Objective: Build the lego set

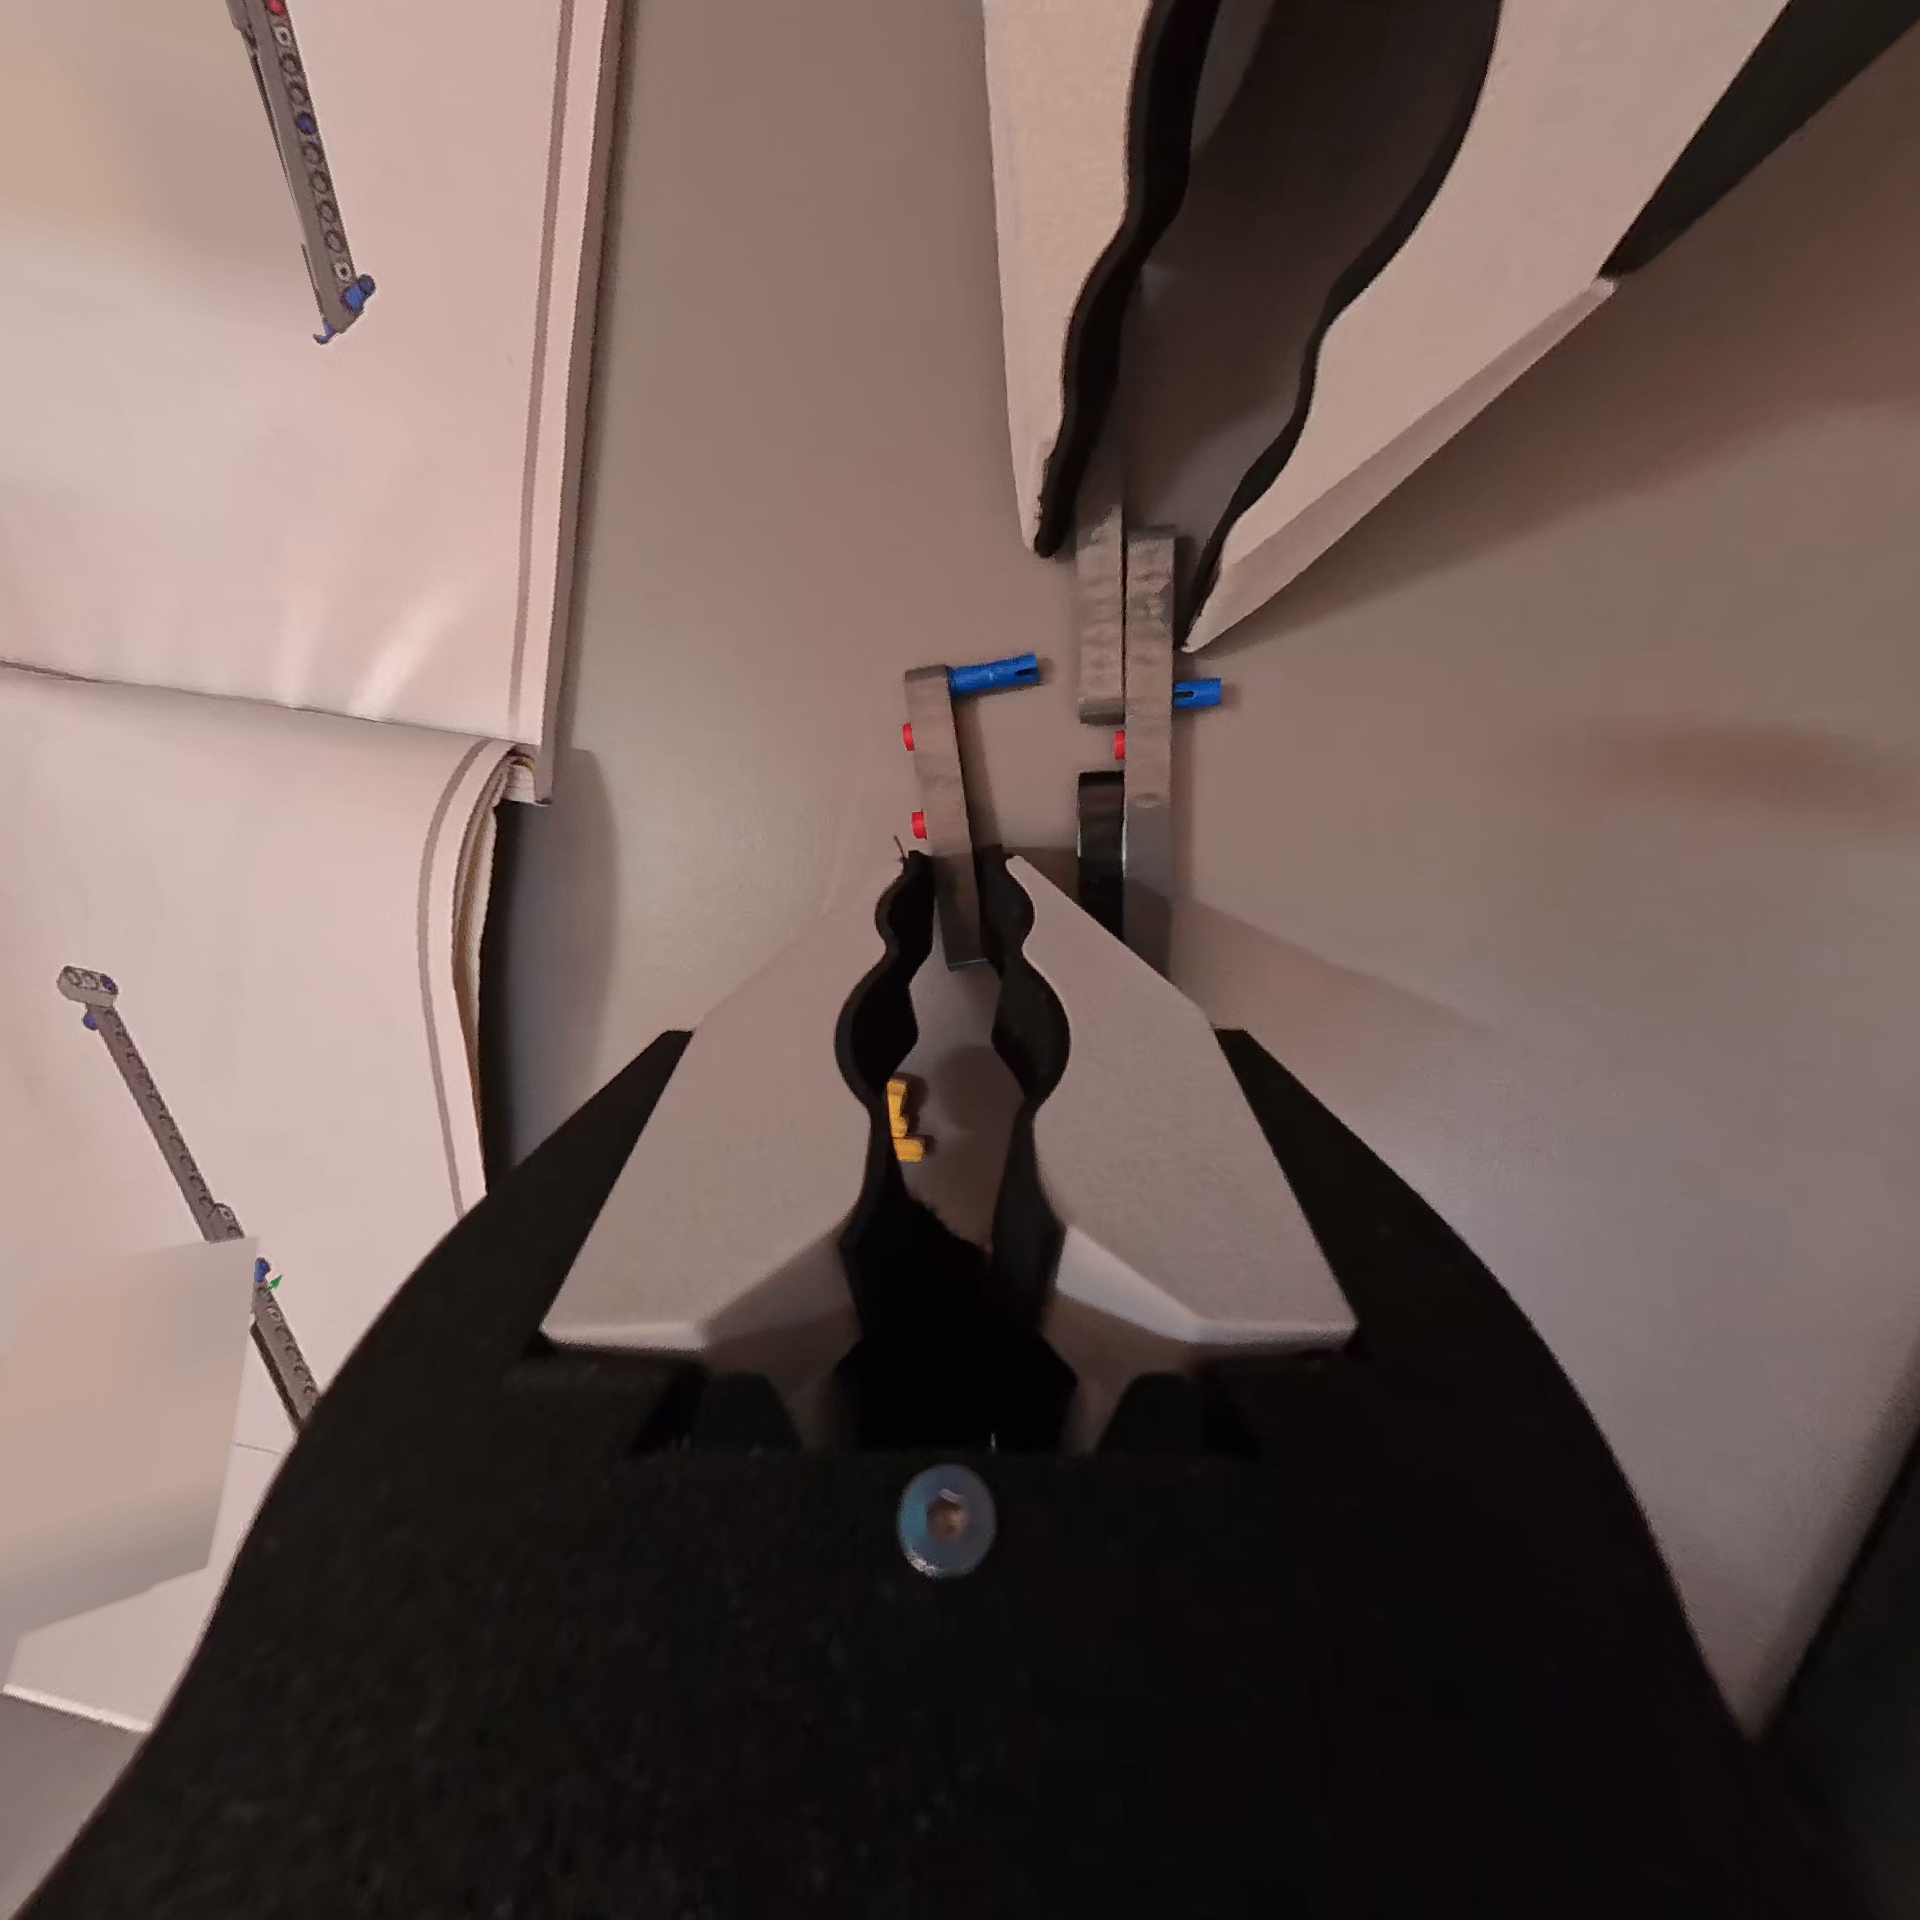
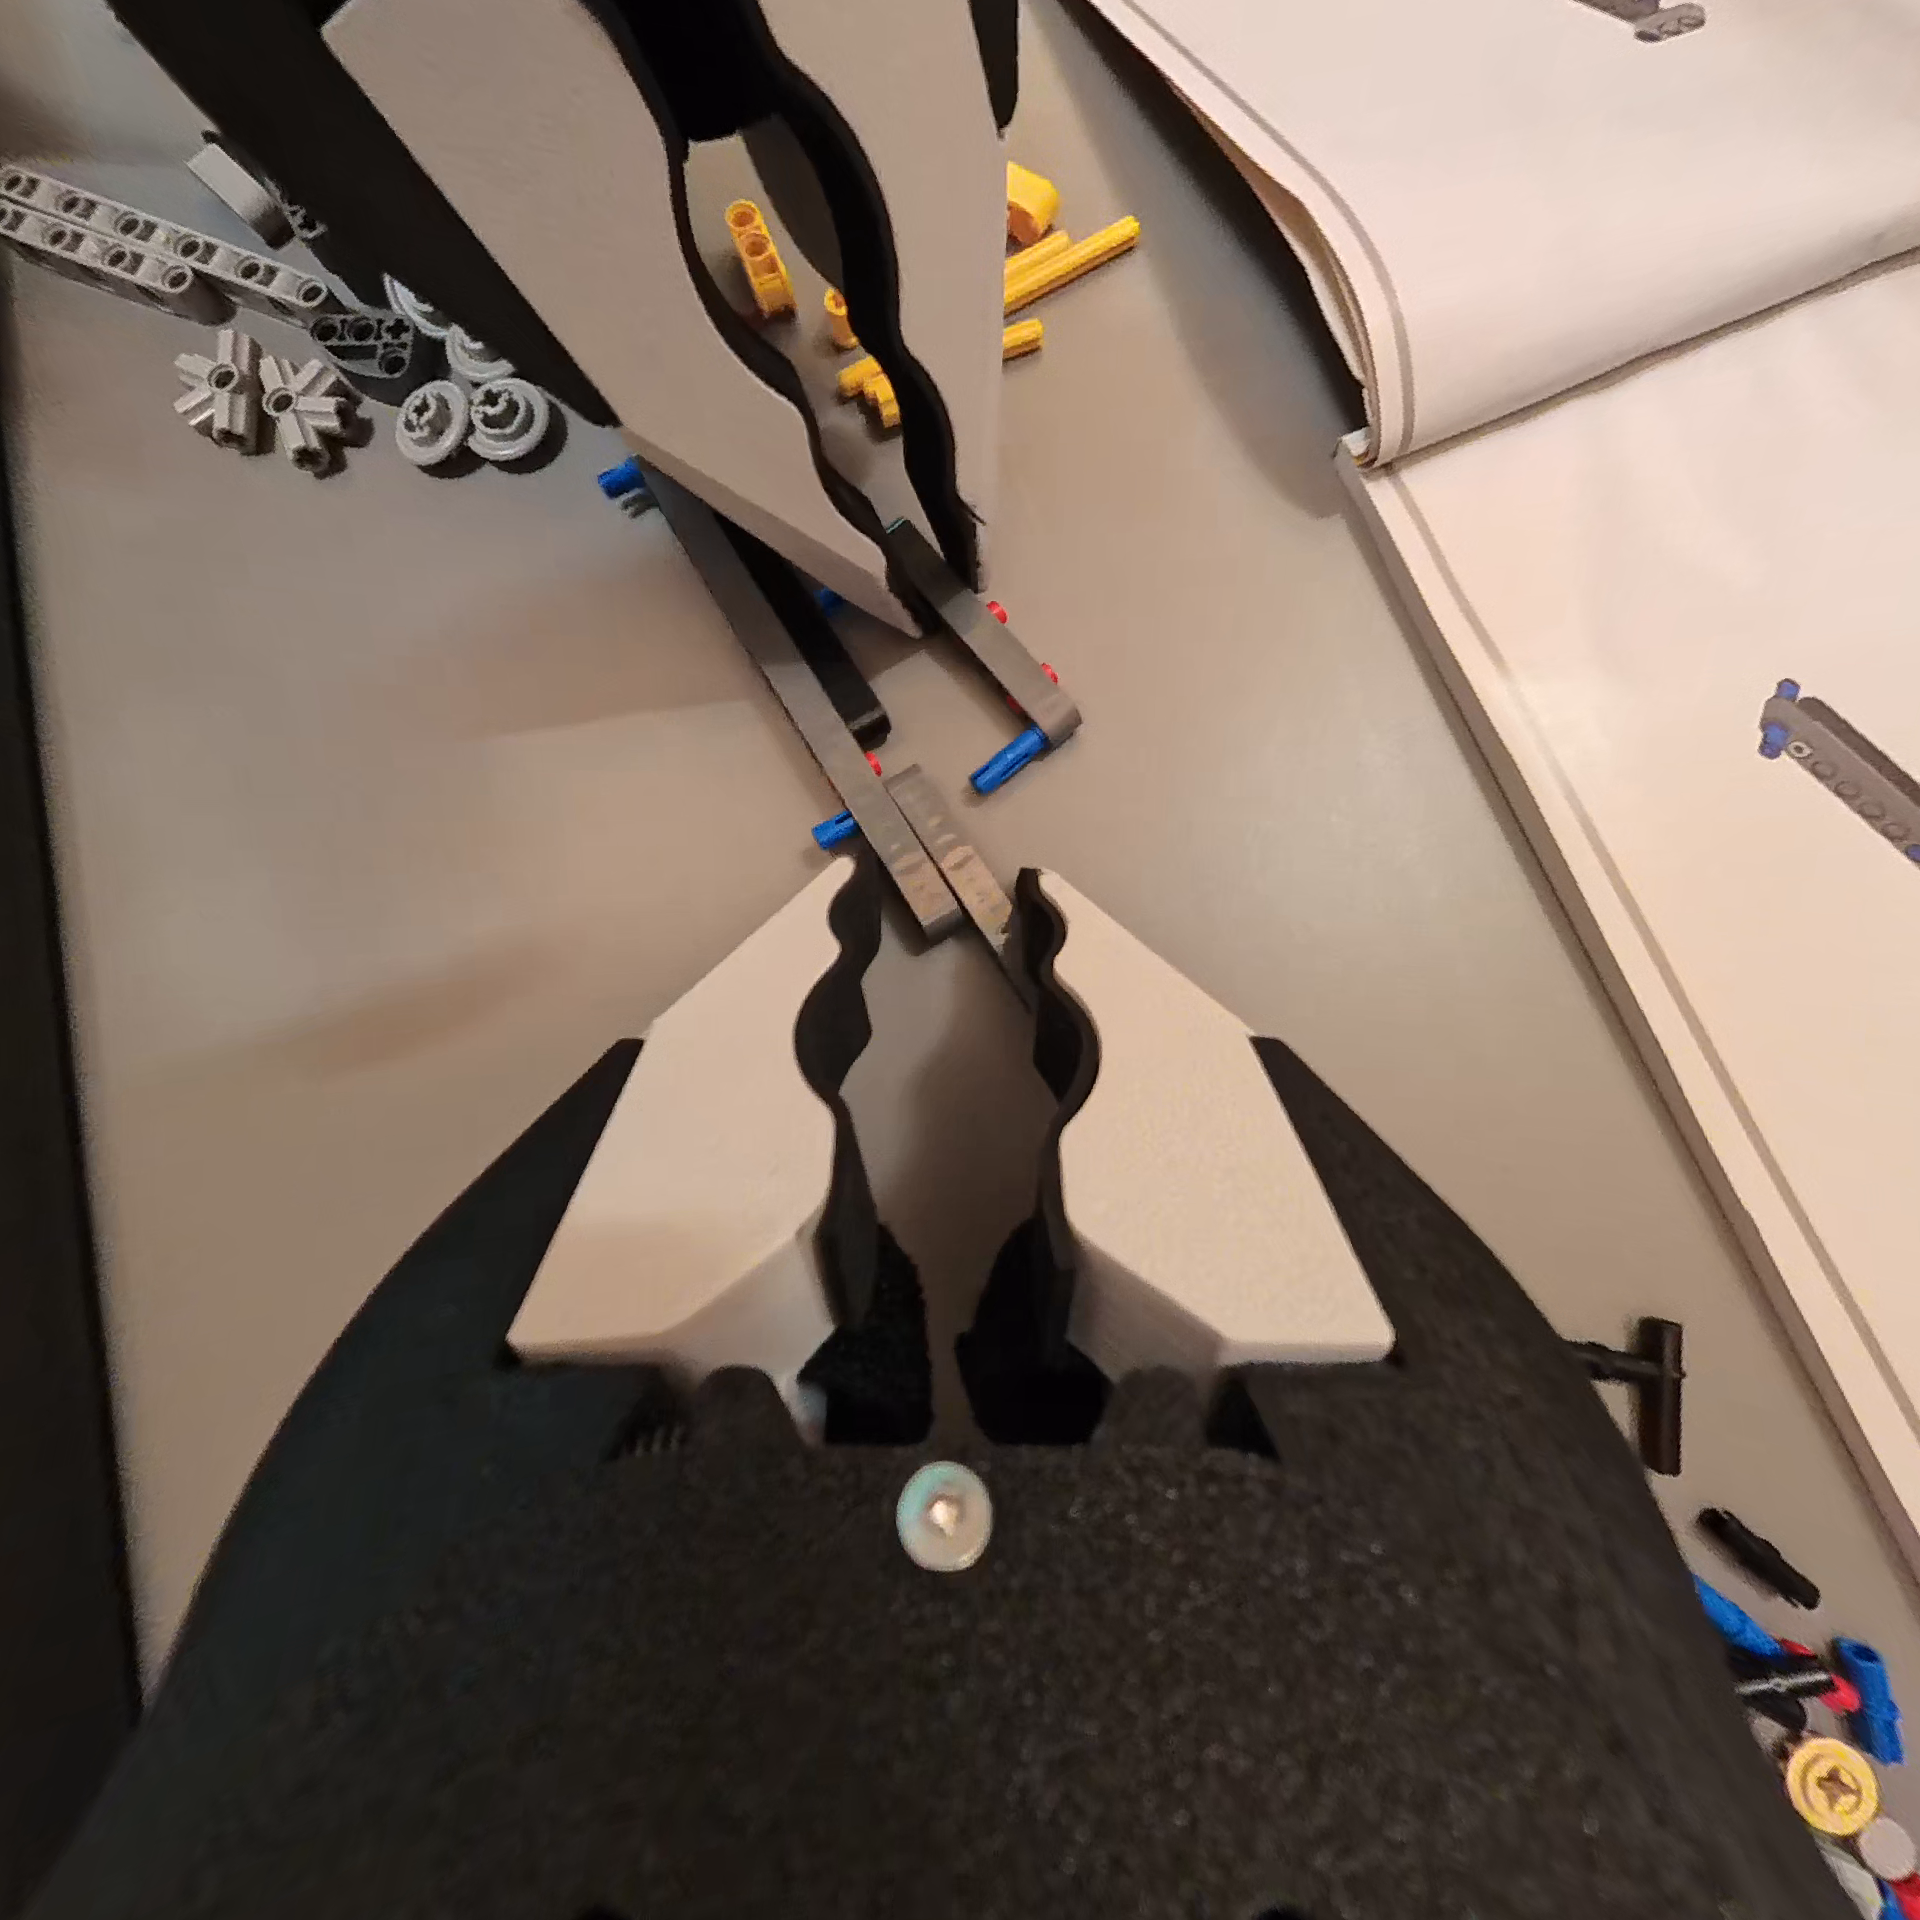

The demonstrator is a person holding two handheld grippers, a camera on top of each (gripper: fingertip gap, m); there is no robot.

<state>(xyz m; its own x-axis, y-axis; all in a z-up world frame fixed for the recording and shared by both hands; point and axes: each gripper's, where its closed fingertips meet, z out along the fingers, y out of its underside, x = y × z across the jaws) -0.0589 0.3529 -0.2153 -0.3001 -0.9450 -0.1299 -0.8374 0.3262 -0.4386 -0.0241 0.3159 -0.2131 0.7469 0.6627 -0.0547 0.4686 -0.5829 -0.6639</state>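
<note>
An open instruction booklet is kept flat on the grey surface beside the work, seemingly for reference, with loose yellow pins and grey gears laid farther off. Above the surface, a stacked grey beam assembly is clamped at its end by the right claw, apparently braced. A single grey beam with a blue pin is pinched by the left claw alongside it, probably for joining.
</note>
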